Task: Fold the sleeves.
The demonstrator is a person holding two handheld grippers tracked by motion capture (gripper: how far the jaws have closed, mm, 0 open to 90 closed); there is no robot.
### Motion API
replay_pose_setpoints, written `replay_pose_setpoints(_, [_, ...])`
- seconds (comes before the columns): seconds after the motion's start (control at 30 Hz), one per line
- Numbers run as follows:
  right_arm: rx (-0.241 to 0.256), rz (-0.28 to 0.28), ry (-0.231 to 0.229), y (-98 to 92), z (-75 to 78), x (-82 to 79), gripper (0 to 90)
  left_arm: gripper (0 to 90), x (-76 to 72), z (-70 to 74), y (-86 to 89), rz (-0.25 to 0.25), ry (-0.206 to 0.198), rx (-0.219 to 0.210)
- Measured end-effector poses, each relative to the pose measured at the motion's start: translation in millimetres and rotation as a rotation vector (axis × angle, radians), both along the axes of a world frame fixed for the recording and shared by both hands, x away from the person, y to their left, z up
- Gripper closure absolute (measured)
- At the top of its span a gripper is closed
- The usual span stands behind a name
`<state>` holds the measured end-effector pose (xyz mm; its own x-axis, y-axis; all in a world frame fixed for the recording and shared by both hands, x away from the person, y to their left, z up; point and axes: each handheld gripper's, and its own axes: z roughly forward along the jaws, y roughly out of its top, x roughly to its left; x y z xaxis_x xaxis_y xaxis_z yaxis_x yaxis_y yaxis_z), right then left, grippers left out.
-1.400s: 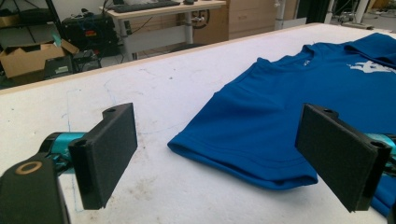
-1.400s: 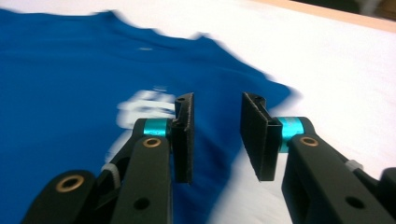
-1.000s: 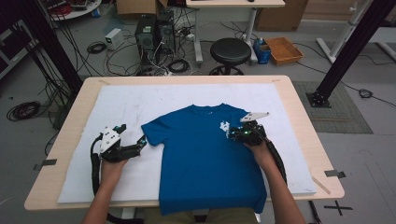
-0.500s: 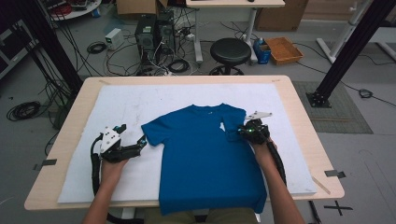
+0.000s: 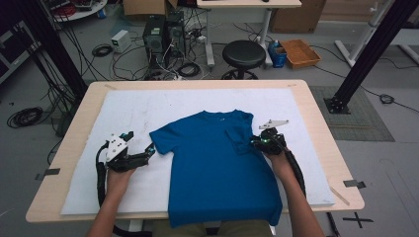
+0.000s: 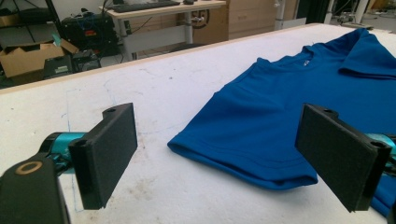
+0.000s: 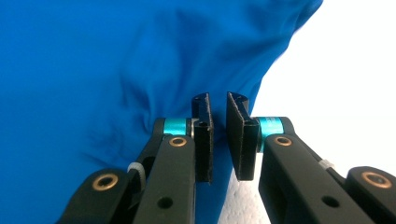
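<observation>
The blue shirt (image 5: pixel 220 168) lies flat in the middle of the white mat (image 5: pixel 148 106) on the surface (image 5: pixel 316 123). One sleeve is folded in over the shirt's chest. The other sleeve sticks out flat. The right gripper (image 5: pixel 260 141) is at the folded side of the shirt. Its jaws are close together with a thin gap, and I cannot tell if they pinch cloth. The left gripper (image 5: pixel 148 150) waits just beside the flat sleeve with its jaws wide apart. I think the folding has just begun. That sleeve and the body are left to fold.
</observation>
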<state>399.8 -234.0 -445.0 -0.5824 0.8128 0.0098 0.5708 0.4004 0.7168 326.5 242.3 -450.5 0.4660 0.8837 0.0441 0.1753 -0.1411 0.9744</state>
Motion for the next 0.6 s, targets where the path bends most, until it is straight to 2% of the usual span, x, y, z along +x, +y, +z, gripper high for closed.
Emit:
replay_pose_setpoints(0.03, [-0.034, -0.035, -0.023, 1.9, -0.1, 0.3, 78.8, 12.8, -0.1, 0.0, -0.2, 0.001, 0.001, -0.001])
replay_pose_setpoints(0.07, [-0.096, -0.083, -0.035, 3.1, 1.9, 0.5, 80.0, 12.8, -0.2, 0.1, -0.2, 0.001, 0.002, 0.003])
replay_pose_setpoints(0.1, [-0.096, -0.083, -0.035, 3.1, 1.9, 0.5, 80.0, 12.8, -0.2, 0.1, -0.2, 0.000, 0.001, 0.004])
replay_pose_setpoints(0.13, [-0.178, -0.156, -0.042, 2.3, 3.6, 1.1, 83.9, 12.9, -0.3, 0.1, -0.3, 0.001, 0.001, 0.004])
replay_pose_setpoints(0.2, [-0.180, -0.177, -0.042, 0.4, 4.0, 1.0, 83.5, 12.9, -0.3, 0.1, -0.3, 0.000, 0.001, 0.004])
replay_pose_setpoints(0.23, [-0.187, -0.195, -0.046, -1.1, 4.7, 0.8, 77.1, 12.9, -0.3, 0.1, -0.3, 0.001, 0.001, 0.004])
replay_pose_setpoints(0.27, [-0.077, -0.199, -0.051, -7.0, 7.0, 1.3, 62.8, 12.9, -0.2, 0.2, -0.2, 0.001, 0.001, 0.004])
replay_pose_setpoints(0.3, [-0.033, -0.205, -0.053, -9.7, 7.9, 1.3, 62.3, 12.9, -0.2, 0.1, -0.2, 0.001, 0.001, 0.004])
replay_pose_setpoints(0.33, [-0.033, -0.205, -0.053, -9.7, 7.9, 1.3, 62.3, 12.9, -0.2, 0.2, -0.2, 0.001, 0.001, 0.004])
replay_pose_setpoints(0.4, [0.032, -0.207, -0.075, -14.8, 9.9, 0.6, 62.1, 12.9, -0.2, 0.1, -0.4, 0.001, 0.001, 0.003])
replay_pose_setpoints(0.47, [0.030, -0.169, -0.108, -13.6, 11.8, -1.9, 70.4, 12.9, -0.1, 0.1, -0.4, 0.002, 0.001, 0.003])
replay_pose_setpoints(0.5, [0.005, -0.130, -0.142, -8.0, 12.1, -3.0, 77.6, 12.9, -0.1, 0.1, -0.4, 0.002, 0.001, 0.004])
replay_pose_setpoints(0.57, [-0.013, -0.116, -0.152, -3.5, 11.7, -2.1, 80.6, 12.8, -0.3, 0.1, -0.7, 0.000, 0.000, 0.009])
replay_pose_setpoints(0.6, [-0.040, -0.106, -0.151, 0.9, 11.0, 0.9, 82.0, 12.9, -0.4, 0.1, -0.9, 0.001, -0.002, 0.014])
